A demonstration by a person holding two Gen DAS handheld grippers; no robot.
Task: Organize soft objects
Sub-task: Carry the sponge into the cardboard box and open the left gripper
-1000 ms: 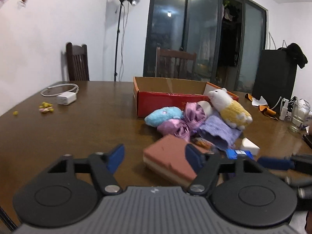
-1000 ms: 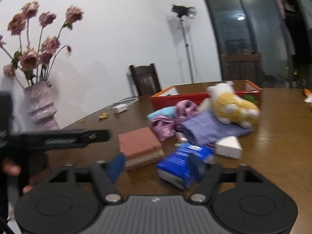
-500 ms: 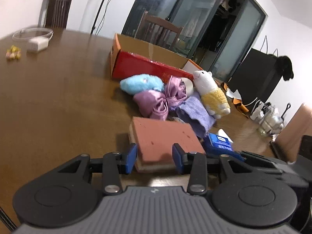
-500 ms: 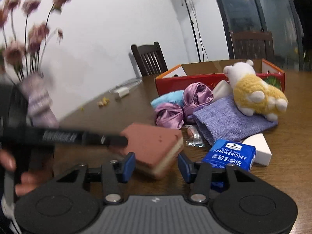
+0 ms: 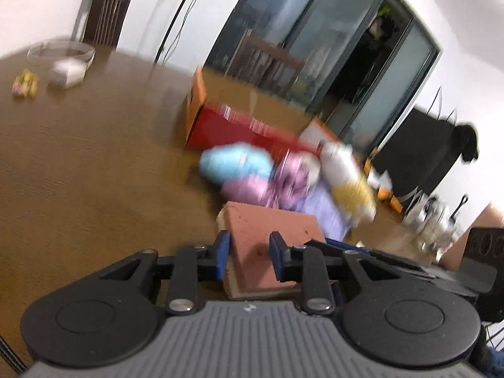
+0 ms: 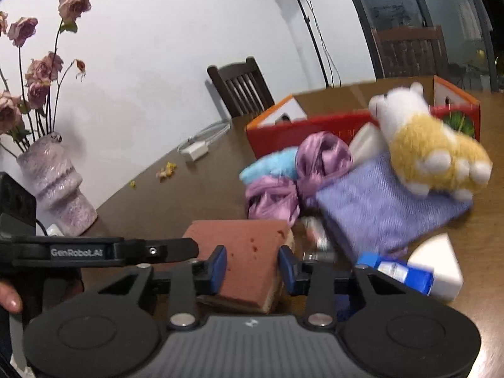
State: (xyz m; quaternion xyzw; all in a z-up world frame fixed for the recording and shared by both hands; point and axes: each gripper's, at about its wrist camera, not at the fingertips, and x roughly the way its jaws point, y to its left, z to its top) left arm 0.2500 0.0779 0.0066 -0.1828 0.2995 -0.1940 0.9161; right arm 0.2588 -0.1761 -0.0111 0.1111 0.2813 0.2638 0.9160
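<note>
Dark wood table (image 6: 195,195), red box (image 6: 283,132) behind a pile of plush and cloth. Sponge (image 6: 249,261) lies nearest me, between the closing jaws of both my left gripper (image 5: 249,253) and right gripper (image 6: 252,267). I judge it light and squashy; hold mid-sides, gently.
</note>
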